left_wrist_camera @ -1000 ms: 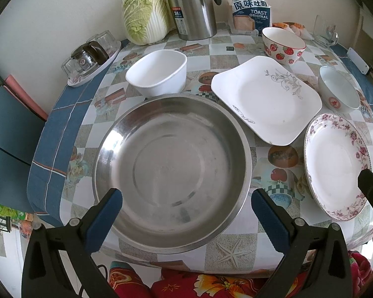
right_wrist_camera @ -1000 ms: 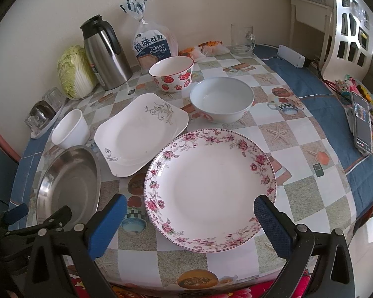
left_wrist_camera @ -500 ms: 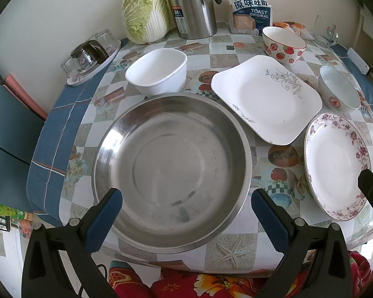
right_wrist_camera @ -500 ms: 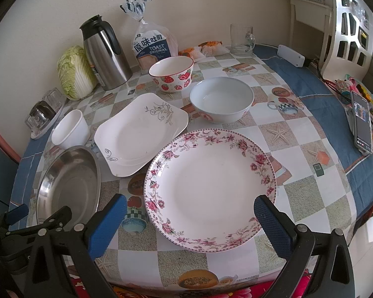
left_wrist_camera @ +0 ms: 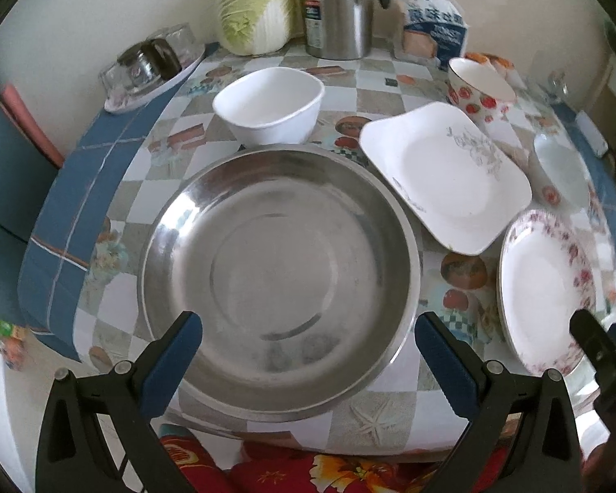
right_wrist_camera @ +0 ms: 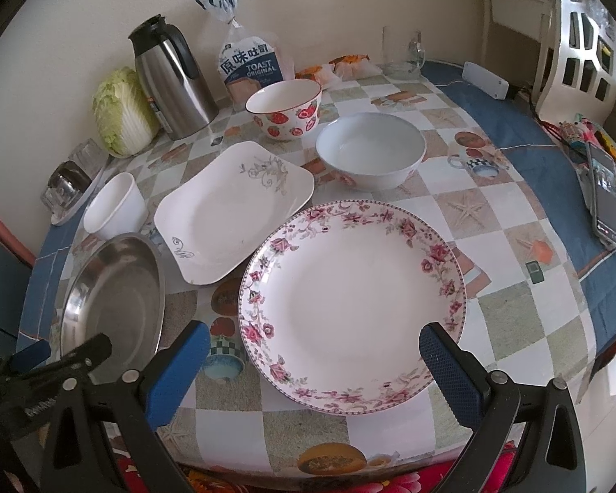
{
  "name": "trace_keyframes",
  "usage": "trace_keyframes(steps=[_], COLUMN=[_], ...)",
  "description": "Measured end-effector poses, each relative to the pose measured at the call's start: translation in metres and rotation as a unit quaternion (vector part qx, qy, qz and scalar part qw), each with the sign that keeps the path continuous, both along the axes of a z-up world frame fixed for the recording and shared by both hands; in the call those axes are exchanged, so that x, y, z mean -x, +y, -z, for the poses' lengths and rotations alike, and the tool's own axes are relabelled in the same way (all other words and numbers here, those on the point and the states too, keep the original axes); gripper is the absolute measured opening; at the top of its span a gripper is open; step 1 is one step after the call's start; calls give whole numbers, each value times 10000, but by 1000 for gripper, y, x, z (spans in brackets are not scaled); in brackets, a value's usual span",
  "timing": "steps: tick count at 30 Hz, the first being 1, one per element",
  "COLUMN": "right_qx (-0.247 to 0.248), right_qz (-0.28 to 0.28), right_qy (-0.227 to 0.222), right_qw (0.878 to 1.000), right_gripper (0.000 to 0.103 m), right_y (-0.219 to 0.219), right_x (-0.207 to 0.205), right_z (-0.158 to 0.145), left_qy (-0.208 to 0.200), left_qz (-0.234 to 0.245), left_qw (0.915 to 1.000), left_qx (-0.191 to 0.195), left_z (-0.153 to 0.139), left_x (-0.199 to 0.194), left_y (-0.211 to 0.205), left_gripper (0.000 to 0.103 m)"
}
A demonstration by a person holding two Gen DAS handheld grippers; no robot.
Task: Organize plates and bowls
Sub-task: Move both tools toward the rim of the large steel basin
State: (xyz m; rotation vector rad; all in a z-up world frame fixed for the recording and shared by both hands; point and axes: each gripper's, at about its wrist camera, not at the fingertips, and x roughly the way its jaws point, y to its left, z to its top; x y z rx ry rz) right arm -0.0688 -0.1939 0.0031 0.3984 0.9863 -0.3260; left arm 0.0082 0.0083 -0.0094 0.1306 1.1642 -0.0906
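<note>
Left gripper (left_wrist_camera: 308, 345) is hovering spread wide over the steel basin (left_wrist_camera: 279, 263) at the table's near edge; right gripper (right_wrist_camera: 314, 355) is hovering equally spread over the floral plate (right_wrist_camera: 353, 300). Nothing gripped: approach step, apparently. Next move probably needs a rim pinch.

A cream wall (right_wrist_camera: 328, 4) stands close behind the round desk (right_wrist_camera: 509, 254), whose cloth is checked in pale squares with a blue border. A white chair (right_wrist_camera: 575, 61) with a cut-out back stands at the far right — daylight falls from that side. A dark blue seat (left_wrist_camera: 4, 172) sits left.
</note>
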Motion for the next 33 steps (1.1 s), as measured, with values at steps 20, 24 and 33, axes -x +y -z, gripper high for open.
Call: trace_keyframes(steps=[20, 24, 33], right_qx=[-237, -244, -617], right_qz=[-267, -593, -1252], right_qy=[-502, -747, -814], right_qw=[9981, 9951, 9869], right_gripper=[103, 103, 103], right_y=[23, 39, 75], right_x=[-37, -49, -79], right_z=[-20, -28, -19], left_qy=[-1055, -1481, -1999], left_qz=[-1260, -1417, -1742], left_qw=[9770, 9717, 9579], left_qx=[1357, 1172, 1097], left_z=[-12, -16, -17], left_x=[-23, -20, -14], left_y=[114, 133, 173], left_gripper=[103, 103, 103])
